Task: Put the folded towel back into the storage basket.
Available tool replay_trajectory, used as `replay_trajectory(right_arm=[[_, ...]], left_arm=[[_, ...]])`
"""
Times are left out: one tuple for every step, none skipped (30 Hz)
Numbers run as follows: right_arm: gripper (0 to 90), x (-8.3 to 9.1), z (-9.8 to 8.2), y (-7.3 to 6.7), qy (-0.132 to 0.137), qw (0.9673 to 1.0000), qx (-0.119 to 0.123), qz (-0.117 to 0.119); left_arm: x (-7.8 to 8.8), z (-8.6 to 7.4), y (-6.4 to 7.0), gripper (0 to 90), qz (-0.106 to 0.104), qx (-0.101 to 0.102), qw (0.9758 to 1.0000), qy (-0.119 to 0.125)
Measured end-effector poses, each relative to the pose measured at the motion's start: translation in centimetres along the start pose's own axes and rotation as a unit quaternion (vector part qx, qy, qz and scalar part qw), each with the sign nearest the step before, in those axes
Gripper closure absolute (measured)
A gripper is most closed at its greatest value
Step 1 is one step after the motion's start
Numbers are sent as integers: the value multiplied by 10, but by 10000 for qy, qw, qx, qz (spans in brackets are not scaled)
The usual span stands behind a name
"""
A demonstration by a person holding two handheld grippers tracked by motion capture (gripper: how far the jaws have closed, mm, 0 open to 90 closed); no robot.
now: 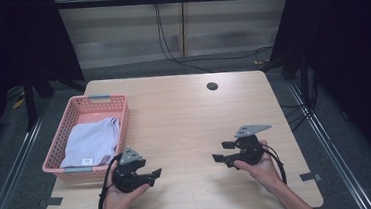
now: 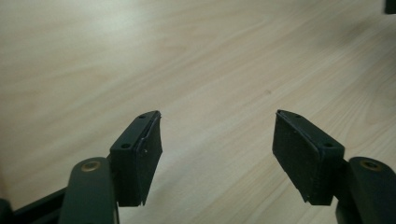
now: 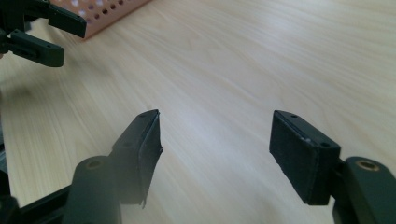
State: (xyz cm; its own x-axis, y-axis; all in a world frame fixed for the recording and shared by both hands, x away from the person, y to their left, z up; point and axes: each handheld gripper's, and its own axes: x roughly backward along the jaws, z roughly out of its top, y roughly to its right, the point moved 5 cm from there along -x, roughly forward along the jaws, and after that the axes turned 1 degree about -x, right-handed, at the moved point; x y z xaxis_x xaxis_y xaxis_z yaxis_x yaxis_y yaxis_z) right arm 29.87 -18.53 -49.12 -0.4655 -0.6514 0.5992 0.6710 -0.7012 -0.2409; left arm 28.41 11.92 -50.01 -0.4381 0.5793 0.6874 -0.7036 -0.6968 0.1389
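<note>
A pink plastic basket stands at the table's left edge with a folded lavender cloth lying in it. Just right of the basket's near corner, my left gripper is held low over the wood, pointing right. Its jaws stand open with only bare tabletop between them. My right gripper is held at the near right of the table, pointing left toward the other one. It is open as well, with nothing between its jaws. The basket's corner and the left gripper's fingers appear far off in the right gripper view.
The light wooden table has a round cable hole near its far edge. Bits of tape mark the near corners. Dark curtains stand at both sides, and cables hang down the back wall.
</note>
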Motion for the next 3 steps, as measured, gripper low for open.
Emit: replay_trajectory(right_arm=[[333, 4, -3, 1, 36, 10000, -11, -14], [325, 8, -5, 3, 75, 10000, -31, -42], [323, 14, -8, 6, 153, 9998, -107, -79]], left_arm=[[-1, 0, 2, 324, 25, -95, 10000, 18], [-2, -2, 5, 323, 31, -97, 9999, 32], [-4, -3, 6, 320, -28, -55, 10000, 6]])
